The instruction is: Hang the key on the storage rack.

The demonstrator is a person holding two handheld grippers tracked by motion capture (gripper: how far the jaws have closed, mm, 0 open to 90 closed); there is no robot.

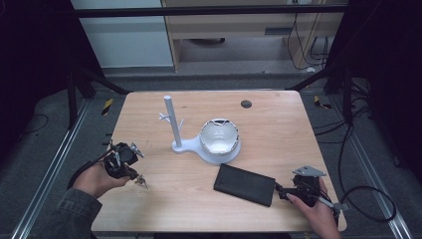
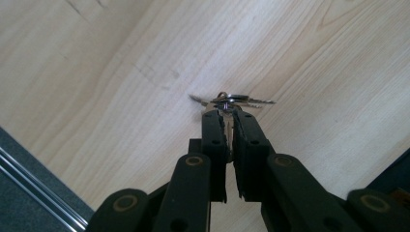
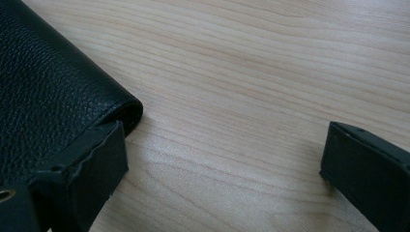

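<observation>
Your left gripper (image 2: 225, 113) has its jaws pressed together on a small bunch of keys (image 2: 231, 100), pinching at the ring or the key heads; the blades fan out sideways past the tips. In the high view that gripper (image 1: 121, 160) sits near the table's left edge with the keys (image 1: 141, 181) dangling just off the wooden table (image 1: 278, 124). Expect the bunch to be light, hard and slick: metal on rubber pads can swivel or slip, and the loose keys will swing as you move. A pinch on the ring itself looks steadiest, though the view is too tight to tell exactly what the pads have caught.

Your right gripper (image 3: 222, 159) stands spread wide, one jaw touching the corner of the black leather wallet (image 3: 43, 82), the other well apart over bare wood. The wallet (image 1: 245, 184) lies flat near the front right; it should be soft, grippy and slightly springy, best taken across an edge.

The white key stand (image 1: 172, 124) with pegs and its dish (image 1: 219, 137) waits mid-table, near both.
</observation>
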